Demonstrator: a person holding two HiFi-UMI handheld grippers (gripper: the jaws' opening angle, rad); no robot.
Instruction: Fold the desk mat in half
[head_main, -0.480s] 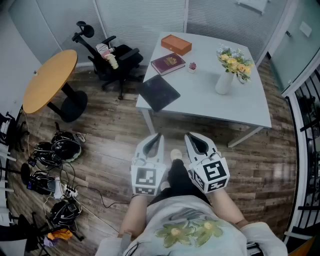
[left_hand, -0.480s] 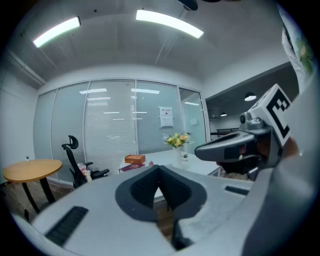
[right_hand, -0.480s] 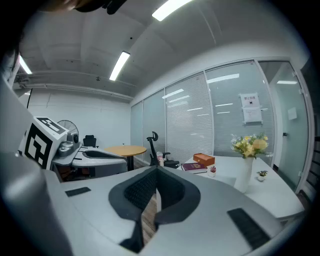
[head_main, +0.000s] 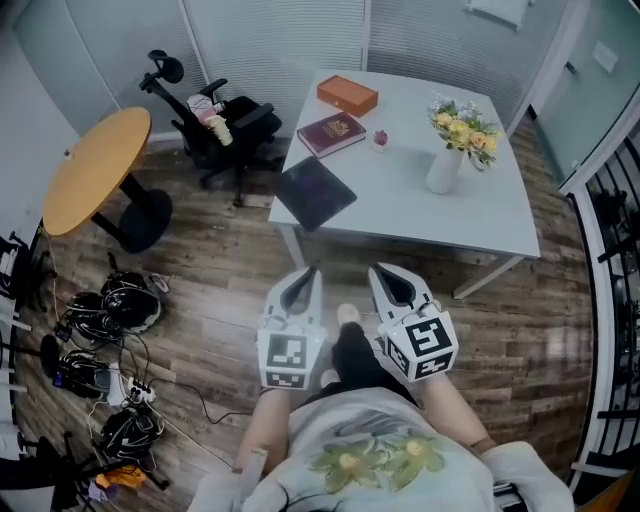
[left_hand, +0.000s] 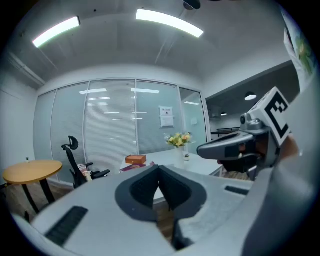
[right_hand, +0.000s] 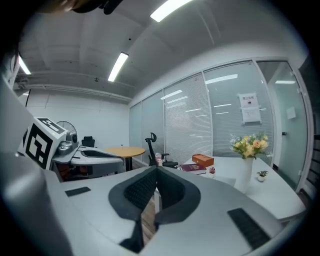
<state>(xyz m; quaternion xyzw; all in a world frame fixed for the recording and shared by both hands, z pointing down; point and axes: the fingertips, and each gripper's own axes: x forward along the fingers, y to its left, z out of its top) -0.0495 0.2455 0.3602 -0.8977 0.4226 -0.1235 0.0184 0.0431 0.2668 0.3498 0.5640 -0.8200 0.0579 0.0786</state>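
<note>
A dark desk mat lies flat at the near left corner of the white table, one corner hanging over the edge. Both grippers are held close to the person's body, well short of the table and above the wooden floor. My left gripper is shut with nothing between its jaws. To its right, my right gripper is also shut and empty. The left gripper view looks over its closed jaws toward the table; the right gripper view shows the table ahead on the right.
On the table stand a maroon book, an orange box, a small potted plant and a white vase of flowers. A black office chair and a round wooden table stand left; cables and headsets litter the floor.
The head view has shifted slightly, so the table sits a little higher in frame. Both grippers stay shut in about the same place.
</note>
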